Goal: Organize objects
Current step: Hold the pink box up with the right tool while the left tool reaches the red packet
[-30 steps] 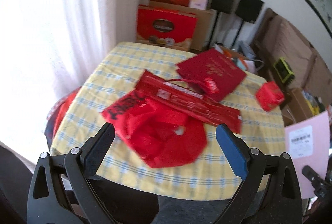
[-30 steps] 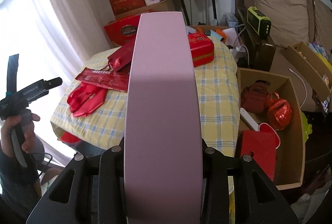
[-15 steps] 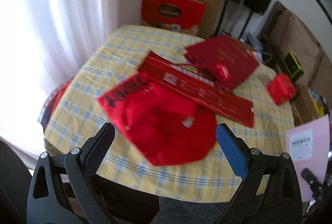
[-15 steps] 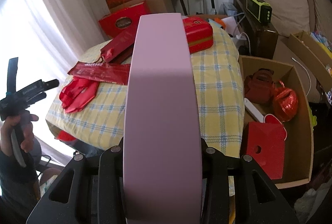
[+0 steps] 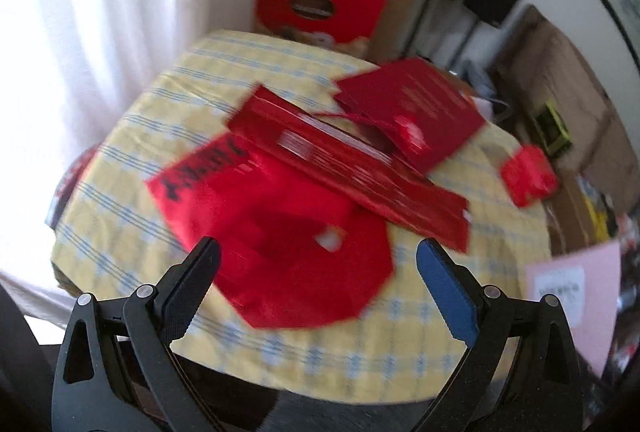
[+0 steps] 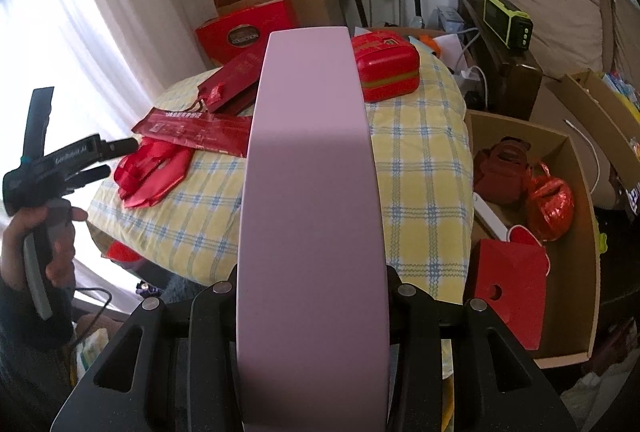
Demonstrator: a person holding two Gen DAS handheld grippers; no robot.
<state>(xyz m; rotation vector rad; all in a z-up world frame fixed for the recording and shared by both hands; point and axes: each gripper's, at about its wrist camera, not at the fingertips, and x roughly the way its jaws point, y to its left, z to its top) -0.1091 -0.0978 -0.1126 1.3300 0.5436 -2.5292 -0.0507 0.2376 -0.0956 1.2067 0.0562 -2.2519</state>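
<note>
My right claw clamps the pink box, held upright over the worktop. My left claw gapes wide and empty above the red bag at the worktop's near edge.

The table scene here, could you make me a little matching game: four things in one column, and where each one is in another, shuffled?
Things:
1. pink box
2. red tin case
3. shiny red bag
4. red heart-shaped box

Places:
A. in the cardboard box beside the table
B. clamped in the right gripper
C. at the table's far edge
D. flat on the checked cloth, before the open left gripper

Pairs: 1-B, 2-C, 3-D, 4-A
</note>
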